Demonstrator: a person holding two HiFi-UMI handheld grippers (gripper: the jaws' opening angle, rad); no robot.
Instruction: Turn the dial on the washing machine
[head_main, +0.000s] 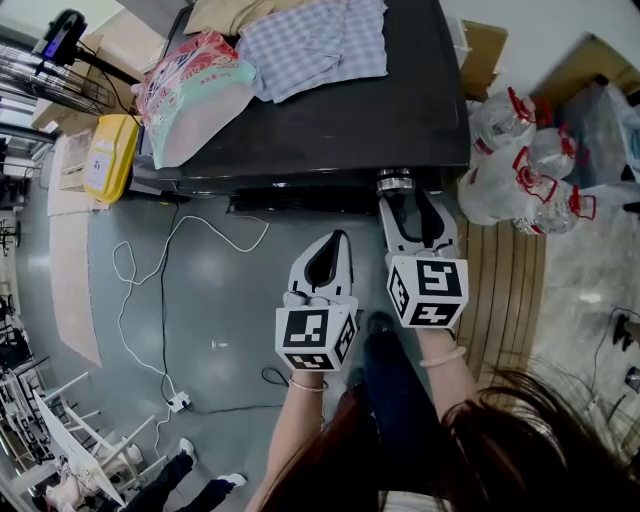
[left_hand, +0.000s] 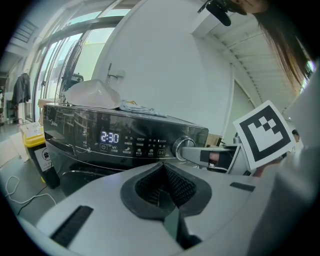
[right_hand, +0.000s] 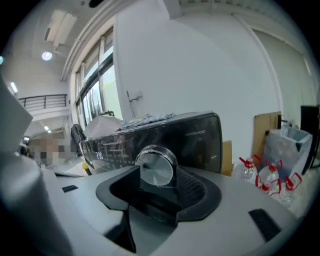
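The right tongs (right_hand: 159, 184) are closed on the dial (right_hand: 156, 167). In the right gripper view, one dark pad covers the dial's left edge and the ribbed pad meets its right edge, so the round metal face sits squarely between them. From the head view, the right tongs (head_main: 398, 203) reach straight forward to the dial (head_main: 395, 182), which sticks out from the front panel near the right end of the washing machine (head_main: 330, 120).

The left tongs (left_hand: 162, 189) are shut with nothing between them. They hang back from the panel, to the left of the other pair and well short of the machine. From their side the dial (left_hand: 182, 147) shows at the right end of the control strip, right of a lit display (left_hand: 110, 137) that reads 2:30.

The dial looks like a rigid, brushed-metal knob with a smooth rim. It should not give under the pads, but it is likely slippery, so the hold belongs on opposite sides of the rim, squeezed firmly and level. It is fixed to the panel and should turn only on its own axis, probably in soft clicks. The turn should therefore come from rolling the wrist, not from pushing sideways. An off-centre grip could let the pads slide round the rim without moving it.

Further out, a checked cloth (head_main: 320, 40) and a plastic bag (head_main: 195, 85) lie on top of the machine. Water bottles (head_main: 520, 160) stand on the floor to its right, and a yellow bin (head_main: 108, 155) to its left.
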